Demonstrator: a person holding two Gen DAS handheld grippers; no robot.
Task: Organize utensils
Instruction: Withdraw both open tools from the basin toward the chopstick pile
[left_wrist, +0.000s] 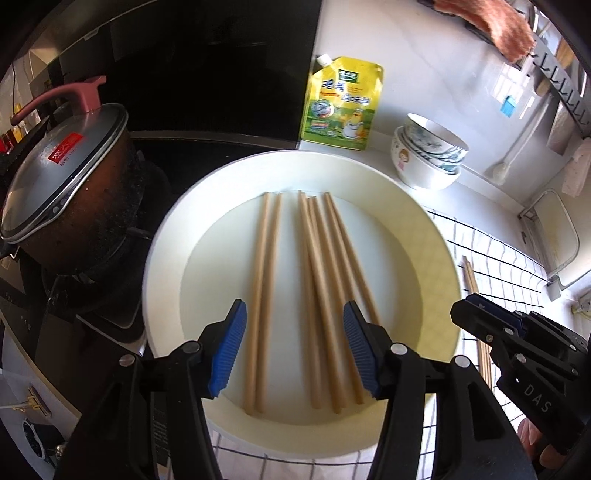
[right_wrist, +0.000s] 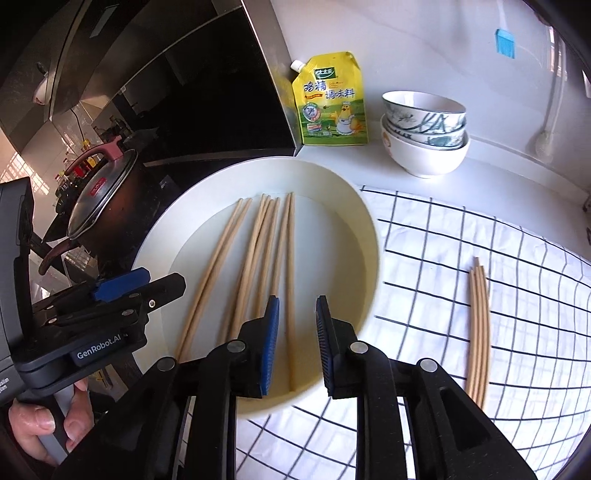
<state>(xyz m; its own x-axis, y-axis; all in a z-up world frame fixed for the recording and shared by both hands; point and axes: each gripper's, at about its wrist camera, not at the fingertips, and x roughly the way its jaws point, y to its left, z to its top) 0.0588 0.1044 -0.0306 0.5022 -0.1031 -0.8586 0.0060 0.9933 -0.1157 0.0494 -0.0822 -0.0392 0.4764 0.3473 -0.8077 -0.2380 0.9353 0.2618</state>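
Several wooden chopsticks (left_wrist: 317, 291) lie side by side in a large cream plate (left_wrist: 166, 258), also in the right wrist view (right_wrist: 255, 266) on the plate (right_wrist: 365, 236). A separate bundle of chopsticks (right_wrist: 479, 328) lies on the checked cloth (right_wrist: 517, 258) right of the plate; its ends show in the left wrist view (left_wrist: 470, 277). My left gripper (left_wrist: 295, 347) is open and empty above the plate's near side, over the chopsticks. My right gripper (right_wrist: 297, 343) is open and empty above the plate's right near edge, with one chopstick between its fingers below.
A lidded dark pot (left_wrist: 70, 192) sits on the stove left of the plate. A yellow seasoning pouch (left_wrist: 341, 103) leans on the back wall. Stacked bowls (left_wrist: 430, 155) stand at the back right. A dish rack (left_wrist: 554, 236) is at the far right.
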